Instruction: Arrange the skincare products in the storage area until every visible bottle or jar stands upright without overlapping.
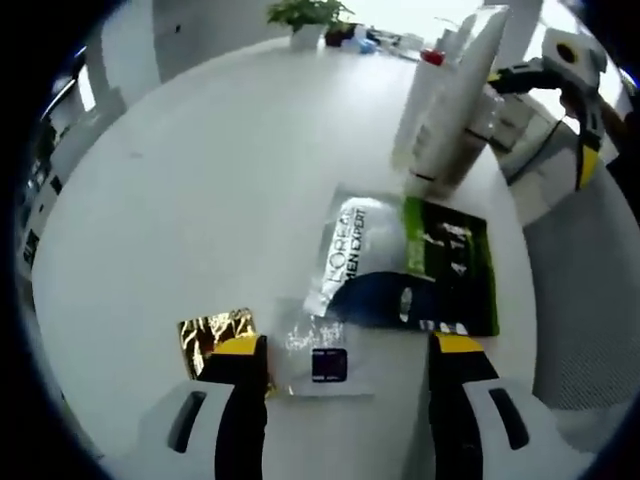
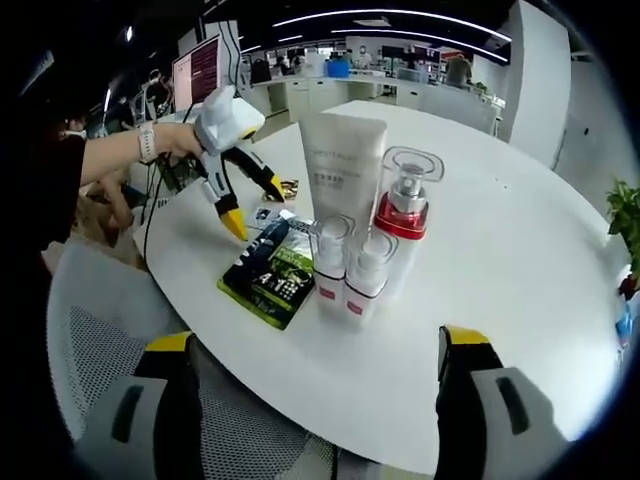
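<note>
Looking along the left gripper (image 1: pixel 350 370), I see its two yellow-tipped jaws spread wide with nothing between them but the white round table (image 1: pixel 200 170). Between and just ahead of the tips lies a small clear sachet (image 1: pixel 320 355), flat on the surface; beside the left jaw lies a gold foil packet (image 1: pixel 212 335), partly hidden by that jaw. Further ahead lies a flat pouch (image 1: pixel 405 265), silver and dark blue on one half, green and black on the other — it is lying down, not upright.

Beyond the pouch stands the cluster of skincare products. In the right gripper view I read them as follows:
- a tall white tube (image 2: pixel 342 170), standing on its cap;
- a clear bottle with a red collar (image 2: pixel 403 215), upright, just beside the tube;
- two small pump bottles (image 2: pixel 345 270) with red labels, upright, in front of the others and touching or nearly touching each other.

The right gripper (image 2: pixel 315 375) is fully open and grips nothing; its jaws sit off the table edge, above a grey mesh chair (image 2: pixel 110 330). In that view the left gripper is held by a hand (image 2: pixel 175 140) above the far side of the pouch. A potted plant (image 1: pixel 310 20) stands at the table's far edge.
</note>
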`<move>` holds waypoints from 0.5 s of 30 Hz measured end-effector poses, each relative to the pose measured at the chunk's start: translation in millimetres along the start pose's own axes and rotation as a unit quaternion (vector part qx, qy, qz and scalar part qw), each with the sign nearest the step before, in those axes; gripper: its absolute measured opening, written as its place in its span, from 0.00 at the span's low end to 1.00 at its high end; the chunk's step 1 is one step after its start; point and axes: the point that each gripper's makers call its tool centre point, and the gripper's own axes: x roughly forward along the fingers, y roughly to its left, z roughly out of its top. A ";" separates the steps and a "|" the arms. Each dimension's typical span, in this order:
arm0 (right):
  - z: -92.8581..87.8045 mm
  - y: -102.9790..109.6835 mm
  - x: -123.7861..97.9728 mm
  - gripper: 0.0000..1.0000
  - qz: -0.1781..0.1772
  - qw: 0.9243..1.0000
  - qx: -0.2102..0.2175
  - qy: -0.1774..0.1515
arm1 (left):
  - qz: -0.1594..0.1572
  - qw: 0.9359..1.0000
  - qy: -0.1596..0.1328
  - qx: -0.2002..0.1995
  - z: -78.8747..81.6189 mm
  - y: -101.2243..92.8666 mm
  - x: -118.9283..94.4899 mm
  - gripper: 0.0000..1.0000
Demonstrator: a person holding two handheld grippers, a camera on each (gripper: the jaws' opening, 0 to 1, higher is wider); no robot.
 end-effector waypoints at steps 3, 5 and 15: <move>0.9 0.0 0.4 1.00 0.000 1.000 0.000 -0.001 | 0.013 1.000 0.001 -0.002 -0.6 5.5 -0.4 0.54; 1.5 -0.8 -0.2 1.00 -0.001 1.000 -0.001 -0.002 | 0.031 0.999 0.006 0.013 -2.6 10.4 -0.3 0.49; -1.0 -5.7 -1.3 1.00 -0.003 1.000 0.003 -0.002 | 0.050 0.998 0.006 0.025 -2.2 13.1 1.0 0.44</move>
